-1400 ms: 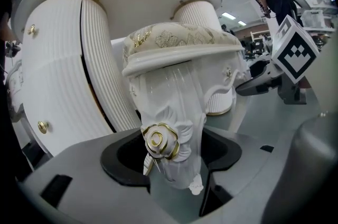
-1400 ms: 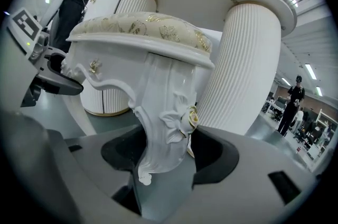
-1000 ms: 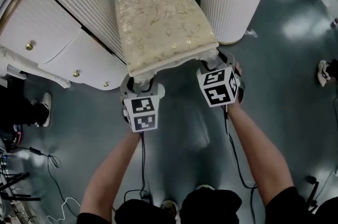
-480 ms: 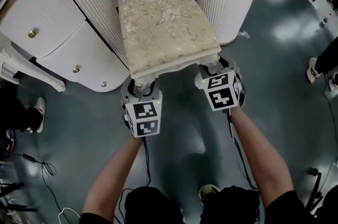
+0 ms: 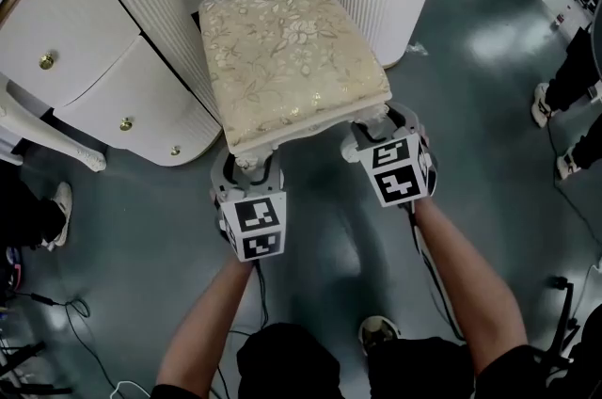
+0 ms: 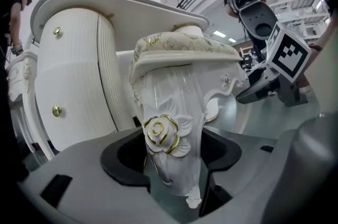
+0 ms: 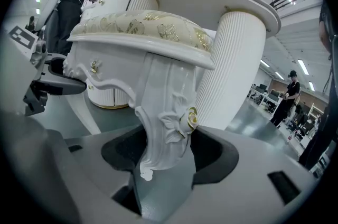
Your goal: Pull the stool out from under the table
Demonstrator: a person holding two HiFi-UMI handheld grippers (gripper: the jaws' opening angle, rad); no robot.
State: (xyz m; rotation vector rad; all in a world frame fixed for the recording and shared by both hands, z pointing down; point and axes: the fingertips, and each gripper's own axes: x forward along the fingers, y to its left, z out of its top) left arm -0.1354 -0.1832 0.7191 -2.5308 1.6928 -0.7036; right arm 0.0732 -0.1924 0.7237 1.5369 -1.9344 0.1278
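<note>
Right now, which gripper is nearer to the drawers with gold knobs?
Left. The left gripper grips the stool leg beside the drawers; the right gripper holds the far leg.

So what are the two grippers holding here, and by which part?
Both hold the stool: the left gripper clamps one front leg, the right gripper the other front leg.

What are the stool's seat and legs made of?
The seat looks like upholstery fabric, cream with gold floral pattern, slight sheen. The legs look hard, glossy white, probably painted wood or resin: sharp highlights, carved rose with gilt edges.
</note>
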